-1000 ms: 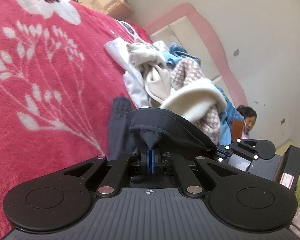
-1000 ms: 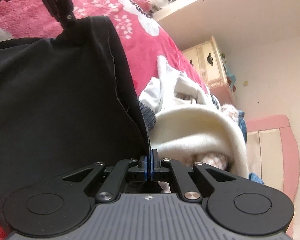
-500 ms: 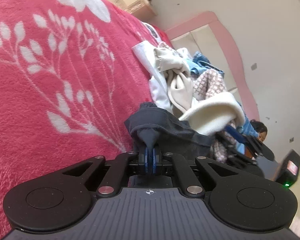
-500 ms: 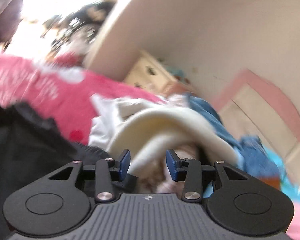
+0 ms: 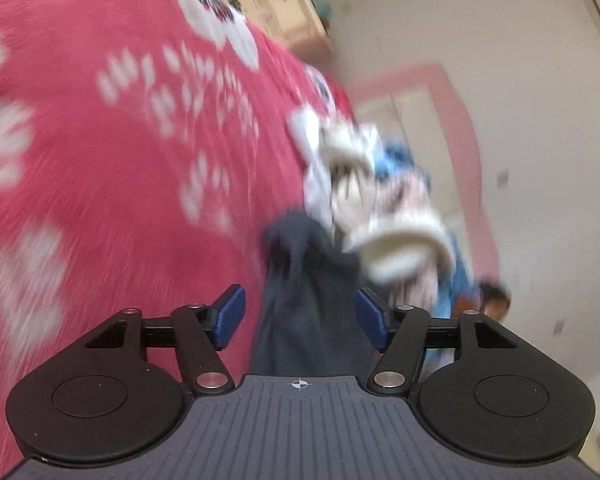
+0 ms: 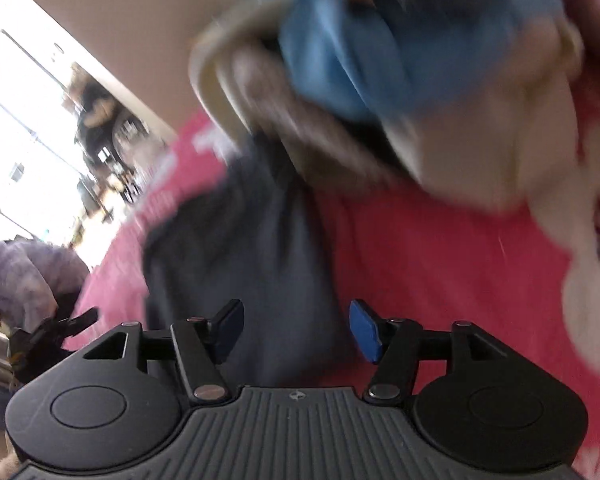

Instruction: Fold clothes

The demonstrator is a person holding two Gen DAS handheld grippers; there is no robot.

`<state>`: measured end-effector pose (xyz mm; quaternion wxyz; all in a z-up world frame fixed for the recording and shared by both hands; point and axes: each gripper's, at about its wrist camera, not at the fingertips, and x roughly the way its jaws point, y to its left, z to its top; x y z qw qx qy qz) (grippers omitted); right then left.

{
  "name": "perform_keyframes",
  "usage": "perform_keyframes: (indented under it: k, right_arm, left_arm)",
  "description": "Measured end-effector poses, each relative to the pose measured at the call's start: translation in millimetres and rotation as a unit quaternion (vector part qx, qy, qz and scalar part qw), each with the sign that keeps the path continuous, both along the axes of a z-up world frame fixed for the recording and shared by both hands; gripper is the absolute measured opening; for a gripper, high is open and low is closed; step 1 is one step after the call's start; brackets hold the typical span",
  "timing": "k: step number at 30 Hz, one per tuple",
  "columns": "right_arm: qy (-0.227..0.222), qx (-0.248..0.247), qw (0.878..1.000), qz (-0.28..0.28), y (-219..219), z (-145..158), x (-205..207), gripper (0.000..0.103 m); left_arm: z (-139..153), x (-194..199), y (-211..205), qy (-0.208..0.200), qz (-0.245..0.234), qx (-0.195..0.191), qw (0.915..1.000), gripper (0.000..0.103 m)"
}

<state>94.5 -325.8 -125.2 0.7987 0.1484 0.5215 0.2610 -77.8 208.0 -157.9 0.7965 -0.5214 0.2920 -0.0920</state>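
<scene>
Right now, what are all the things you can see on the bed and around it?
Fuzzy pink floral blanket: one, pink with white flowers, covering the bed.
Dark navy cloth garment: one, navy, lying on the blanket between the open jaws.
Jumbled clothes pile: one, cream, white and blue, beyond the garment.
Cream wooden cabinet: one, cream, behind the bed.
Pink headboard frame: one, pink, by the wall.
Left hand-held gripper: one, black with blue pads, open.
Right hand-held gripper: one, same colours, open.

The left gripper (image 5: 300,316) has its jaws spread wide. The right gripper (image 6: 296,330) is likewise spread, gripping nothing.
</scene>
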Motion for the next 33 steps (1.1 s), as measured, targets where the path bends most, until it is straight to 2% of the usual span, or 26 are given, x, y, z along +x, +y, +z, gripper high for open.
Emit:
perform_keyframes:
  k: [4, 6, 14, 16, 17, 19, 22, 24, 26, 27, 29, 33]
  right_arm:
    - [0.056, 0.011, 0.998, 0.007, -2, -35, 8, 0.066]
    - [0.069, 0.025, 0.997, 0.005, -2, -46, 16, 0.068]
    - [0.063, 0.070, 0.996, -0.002, 3, -59, 29, 0.070]
    - [0.062, 0.075, 0.995, 0.004, 10, -60, 28, 0.068]
    - [0.062, 0.077, 0.995, 0.006, 11, -60, 29, 0.066]
    - [0.059, 0.075, 0.995, 0.010, 14, -59, 29, 0.065]
    - [0.056, 0.064, 0.996, 0.014, 18, -59, 29, 0.055]
    - [0.055, 0.063, 0.996, 0.011, 17, -55, 25, 0.040]
    - [0.054, 0.062, 0.997, 0.009, 16, -52, 21, 0.017]
    - [0.054, 0.062, 0.997, 0.007, 16, -51, 18, 0.014]
    - [0.053, 0.061, 0.997, 0.005, 15, -47, 14, 0.009]
    - [0.052, 0.059, 0.997, 0.000, 13, -41, 4, 0.009]
  left_arm:
    - [-3, -28, -41, 0.025, -0.084, 0.031, 0.9957, 0.068]
    - [-6, -34, -59, 0.026, -0.102, 0.035, 0.9939, 0.068]
    - [-17, -41, -87, 0.030, -0.061, 0.047, 0.9966, 0.068]
    - [-15, -38, -93, 0.033, -0.065, 0.061, 0.9955, 0.062]
    - [-14, -36, -97, 0.034, -0.066, 0.068, 0.9949, 0.053]
    - [-13, -33, -103, 0.036, -0.070, 0.084, 0.9934, 0.049]
    - [-13, -34, -105, 0.036, -0.068, 0.097, 0.9923, 0.037]
    - [-17, -34, -102, 0.040, -0.059, 0.084, 0.9939, 0.021]
    - [-23, -35, -98, 0.044, -0.049, 0.064, 0.9958, 0.012]
    - [-25, -36, -96, 0.042, -0.042, 0.053, 0.9968, 0.007]
    - [-27, -41, -93, 0.032, -0.021, 0.026, 0.9989, 0.005]
    - [-22, -56, -89, 0.010, -0.004, 0.000, 0.9999, 0.003]
